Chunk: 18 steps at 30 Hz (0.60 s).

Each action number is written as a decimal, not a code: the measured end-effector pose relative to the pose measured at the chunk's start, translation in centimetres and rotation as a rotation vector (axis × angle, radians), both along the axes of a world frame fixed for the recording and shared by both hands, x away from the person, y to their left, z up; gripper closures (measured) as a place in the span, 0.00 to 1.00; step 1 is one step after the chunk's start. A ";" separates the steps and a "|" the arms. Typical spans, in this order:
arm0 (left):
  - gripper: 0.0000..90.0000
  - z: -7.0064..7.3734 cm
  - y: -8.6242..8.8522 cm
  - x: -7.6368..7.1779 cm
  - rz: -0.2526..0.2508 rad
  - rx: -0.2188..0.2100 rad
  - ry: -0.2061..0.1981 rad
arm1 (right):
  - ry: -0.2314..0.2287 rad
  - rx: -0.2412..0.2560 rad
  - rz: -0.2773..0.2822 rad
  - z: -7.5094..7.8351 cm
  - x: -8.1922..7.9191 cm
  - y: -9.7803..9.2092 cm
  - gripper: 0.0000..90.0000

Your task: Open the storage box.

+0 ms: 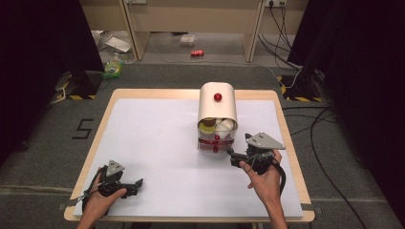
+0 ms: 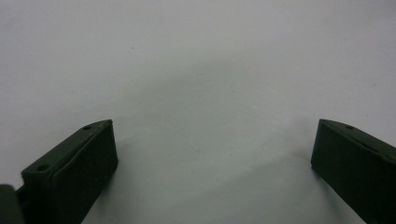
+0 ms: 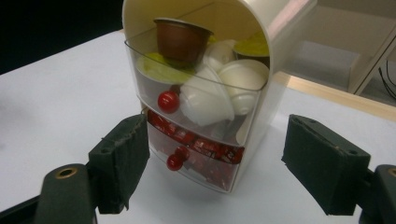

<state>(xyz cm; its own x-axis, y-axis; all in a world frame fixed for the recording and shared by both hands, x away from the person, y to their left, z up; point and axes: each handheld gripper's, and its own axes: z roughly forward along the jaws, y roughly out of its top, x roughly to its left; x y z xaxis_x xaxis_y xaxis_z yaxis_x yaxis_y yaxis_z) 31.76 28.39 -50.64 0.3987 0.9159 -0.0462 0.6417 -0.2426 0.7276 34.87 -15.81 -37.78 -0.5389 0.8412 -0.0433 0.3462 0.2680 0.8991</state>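
Observation:
A cream, round-topped drawer box (image 1: 218,107) stands on the white table sheet right of centre, with a red knob (image 1: 218,97) on top. Its clear upper drawer (image 3: 196,100) holds several coffee capsules, white, green and brown. The clear lower drawer (image 3: 198,156) holds red packets. Each drawer carries a small red knob (image 3: 167,101). My right gripper (image 1: 231,157) is open just in front of and right of the box; in the right gripper view my right gripper (image 3: 212,161) points at the lower drawer. My left gripper (image 1: 138,183) rests open near the front left edge, and in the left gripper view my left gripper (image 2: 215,149) has bare sheet between its jaws.
The white sheet (image 1: 157,143) covers a wooden table (image 1: 153,91). Beyond the far edge are a floor with cables (image 1: 282,28), a red can (image 1: 197,53), wooden furniture legs and scattered packaging (image 1: 114,45). Black curtains hang at both sides.

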 end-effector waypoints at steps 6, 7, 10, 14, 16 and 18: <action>0.00 0.0 0.0 0.0 0.000 0.001 0.000 | -0.010 0.007 0.008 0.6 0.3 0.3 0.26; 0.00 0.0 0.0 0.0 0.000 0.000 0.000 | -0.013 0.007 0.009 0.6 0.3 0.3 0.26; 0.00 0.0 0.0 0.0 0.000 0.000 0.000 | -0.016 0.009 0.015 0.8 0.4 0.6 0.26; 0.00 0.0 0.0 0.0 0.000 0.000 0.000 | -0.021 0.013 0.022 0.9 0.6 0.8 0.26; 0.00 0.0 0.0 0.0 0.000 0.001 0.000 | -0.025 0.010 0.024 1.0 0.7 0.9 0.26; 0.00 0.0 0.0 0.0 0.000 0.000 0.000 | -0.020 0.009 0.022 1.0 0.7 0.9 0.26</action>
<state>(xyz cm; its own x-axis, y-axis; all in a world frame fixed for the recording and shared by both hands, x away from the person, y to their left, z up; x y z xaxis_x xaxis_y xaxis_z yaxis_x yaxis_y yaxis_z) 31.75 28.39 -50.64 0.3988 0.9159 -0.0459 0.6416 -0.2430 0.7275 35.62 -14.86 -36.74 -0.5563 0.8296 -0.0466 0.3221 0.2670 0.9083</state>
